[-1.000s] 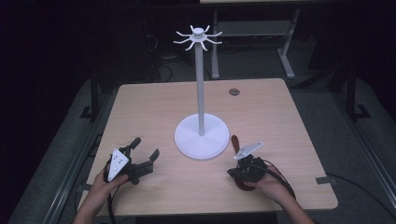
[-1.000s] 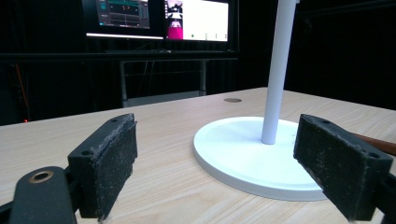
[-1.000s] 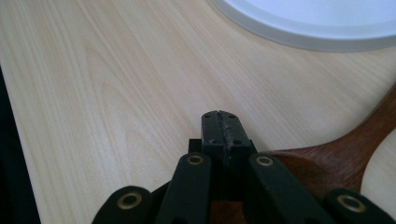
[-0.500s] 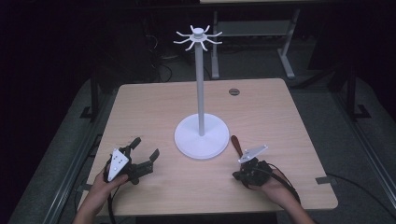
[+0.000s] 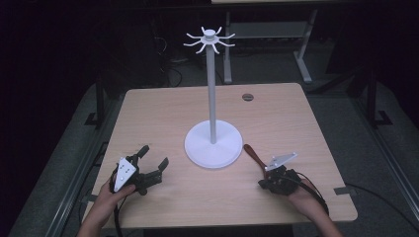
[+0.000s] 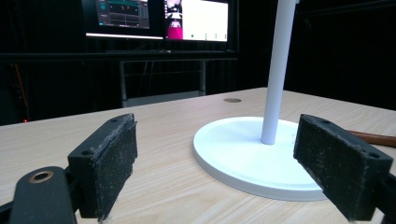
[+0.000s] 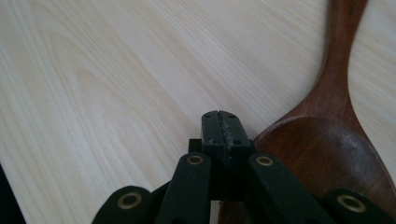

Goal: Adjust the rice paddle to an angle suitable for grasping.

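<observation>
1. Since the earlier frames the right gripper [image 5: 273, 174] has shifted toward the right edge of the table [image 5: 306, 118] and lowered; the left gripper [image 5: 148, 163] has held its place.
2. Right gripper: in its own view the jaws are pressed flat together, pads meeting with no gap. Nothing sits between them. The closed tip rests just beside the spoon [image 7: 327, 154], at the rim of its bowl; contact cannot be confirmed.
3. Spoon: dark reddish-brown wood, smooth, with a faint sheen. Its bowl is broad and rounded, narrowing into a slim handle.
4. Spoon position: flat on the table, right of the stand [image 5: 213, 143], under and ahead of the right gripper.
5. Spoon axis: in the high view the spoon [image 5: 253, 154] runs diagonally. Its handle end points away from the person and toward the stand's base, stopping just beside the base rim. The bowl end lies nearer the person, beneath the gripper.
6. Left gripper [image 6: 219, 163]: jaws spread wide, holding nothing. Its pads [image 6: 114, 163] are black, rectangular and rough-textured, fixed on black links with brass-coloured rivets.
7. Left gripper rests low at the near left of the table, aimed at the stand's base, well apart from the spoon.
8. Stand: white, smooth, matt. It has a round flat base, a thin upright pole and a crown of curved hooks on top.
9. Table: pale wood-grain top with rounded corners.
</observation>
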Available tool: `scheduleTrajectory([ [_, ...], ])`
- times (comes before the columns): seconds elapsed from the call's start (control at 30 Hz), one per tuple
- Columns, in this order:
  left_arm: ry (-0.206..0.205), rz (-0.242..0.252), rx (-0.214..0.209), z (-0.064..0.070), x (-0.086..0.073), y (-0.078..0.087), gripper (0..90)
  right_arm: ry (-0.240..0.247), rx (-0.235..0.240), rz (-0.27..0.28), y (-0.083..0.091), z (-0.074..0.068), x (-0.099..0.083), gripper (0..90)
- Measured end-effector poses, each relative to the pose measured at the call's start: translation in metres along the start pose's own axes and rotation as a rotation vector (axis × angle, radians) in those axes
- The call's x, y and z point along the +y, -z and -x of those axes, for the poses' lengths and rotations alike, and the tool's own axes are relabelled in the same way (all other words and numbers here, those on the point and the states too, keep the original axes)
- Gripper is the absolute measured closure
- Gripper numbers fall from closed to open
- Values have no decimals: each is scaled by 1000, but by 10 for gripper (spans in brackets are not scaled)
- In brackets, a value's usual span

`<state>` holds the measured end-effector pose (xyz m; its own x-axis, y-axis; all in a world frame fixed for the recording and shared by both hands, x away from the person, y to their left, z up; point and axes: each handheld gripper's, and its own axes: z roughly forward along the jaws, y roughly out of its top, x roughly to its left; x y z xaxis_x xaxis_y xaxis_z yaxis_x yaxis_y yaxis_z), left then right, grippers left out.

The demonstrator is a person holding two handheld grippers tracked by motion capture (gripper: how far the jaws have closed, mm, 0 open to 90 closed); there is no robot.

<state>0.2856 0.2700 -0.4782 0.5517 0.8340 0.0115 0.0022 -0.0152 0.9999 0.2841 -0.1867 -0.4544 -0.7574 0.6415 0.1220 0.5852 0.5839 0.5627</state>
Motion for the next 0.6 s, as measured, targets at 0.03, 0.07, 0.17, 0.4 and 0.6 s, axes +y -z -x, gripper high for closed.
scheduleTrajectory([
  [0.03, 1, 1, 0, 0, 0, 0, 130, -4, -1, -3, 1, 2, -1, 895],
  [0.07, 1, 1, 0, 0, 0, 0, 130, -4, -1, -3, 1, 2, -1, 895],
  [0.17, 0, 0, 0, 0, 0, 0, 129, -28, -9, -1, 6, 9, -7, 895],
  [0.4, 0, 0, 0, 0, 0, 0, 129, -67, -38, 8, 15, 24, -16, 895],
  [0.6, -1, 0, 0, 0, 0, 0, 130, -102, -67, 14, 23, 39, -22, 895],
])
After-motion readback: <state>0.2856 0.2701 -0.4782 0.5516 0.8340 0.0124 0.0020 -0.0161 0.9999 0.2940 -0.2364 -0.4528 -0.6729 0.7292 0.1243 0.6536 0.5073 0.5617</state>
